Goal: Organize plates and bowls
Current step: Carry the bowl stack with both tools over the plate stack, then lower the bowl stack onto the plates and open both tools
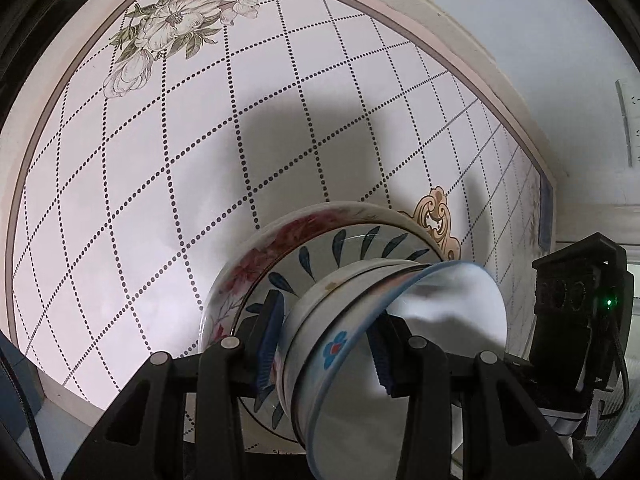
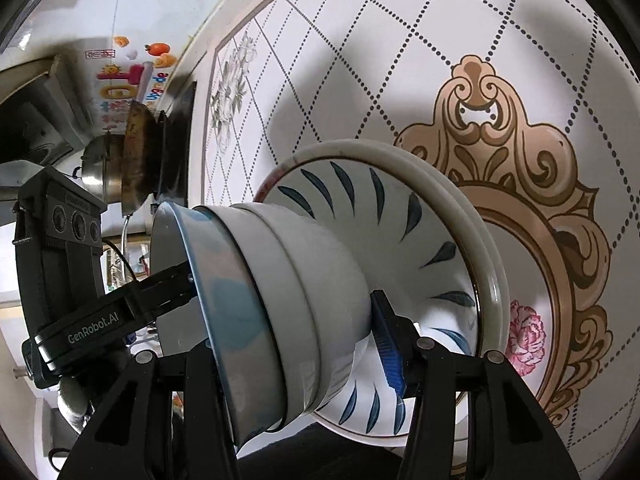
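Observation:
A nested stack of bowls (image 1: 320, 320) is gripped from both sides. The top bowl (image 2: 224, 300) has a blue rim and a blue flower, with white bowls (image 2: 320, 280) under it. My left gripper (image 1: 324, 350) is shut on the stack's wall, one blue pad (image 1: 268, 344) outside and the other inside the top bowl. My right gripper (image 2: 296, 344) is shut on the opposite wall, with one pad (image 2: 388, 344) showing outside and the other hidden. The stack stands over the middle of a blue-leaf plate (image 2: 400, 208), which lies on a red-flowered plate (image 1: 256, 256). I cannot tell whether the bowls touch the plates.
The table top (image 1: 160, 160) is white with a dotted grid, a printed flower spray and a tan scroll ornament (image 2: 500, 128). Its rounded edge (image 1: 460, 68) runs close behind the plates. A dark wok (image 2: 140, 152) and a steel pot (image 2: 98, 172) stand beyond the table.

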Demonstrator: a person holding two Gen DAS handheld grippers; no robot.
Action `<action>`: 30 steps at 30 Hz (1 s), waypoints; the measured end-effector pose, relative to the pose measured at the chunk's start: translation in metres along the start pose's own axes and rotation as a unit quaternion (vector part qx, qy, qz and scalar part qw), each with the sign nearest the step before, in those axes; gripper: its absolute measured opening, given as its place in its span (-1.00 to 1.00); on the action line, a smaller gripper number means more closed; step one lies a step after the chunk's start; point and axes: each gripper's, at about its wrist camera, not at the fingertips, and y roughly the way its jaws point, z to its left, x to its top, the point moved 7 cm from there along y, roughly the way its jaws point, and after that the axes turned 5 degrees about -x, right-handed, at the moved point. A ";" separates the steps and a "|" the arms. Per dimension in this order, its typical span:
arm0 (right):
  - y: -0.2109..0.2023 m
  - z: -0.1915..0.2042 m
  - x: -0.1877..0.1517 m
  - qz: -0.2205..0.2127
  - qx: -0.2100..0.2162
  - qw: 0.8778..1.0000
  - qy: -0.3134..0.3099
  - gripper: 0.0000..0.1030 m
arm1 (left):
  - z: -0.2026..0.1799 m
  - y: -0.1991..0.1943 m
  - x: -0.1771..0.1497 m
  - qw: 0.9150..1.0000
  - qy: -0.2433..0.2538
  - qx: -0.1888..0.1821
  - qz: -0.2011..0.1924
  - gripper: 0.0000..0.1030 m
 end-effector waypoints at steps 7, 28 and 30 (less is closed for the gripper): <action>-0.003 -0.006 -0.001 -0.002 -0.010 1.000 0.003 0.03 | -0.003 0.004 0.001 1.000 0.018 0.003 0.003 -0.26; -0.057 0.007 -0.020 -0.090 -0.072 0.993 0.009 0.06 | -0.011 -0.050 -0.013 0.990 0.105 0.066 -0.067 -0.26; -0.067 0.013 -0.030 -0.114 -0.087 0.990 0.008 0.07 | -0.014 -0.068 -0.018 0.985 0.128 0.077 -0.091 -0.26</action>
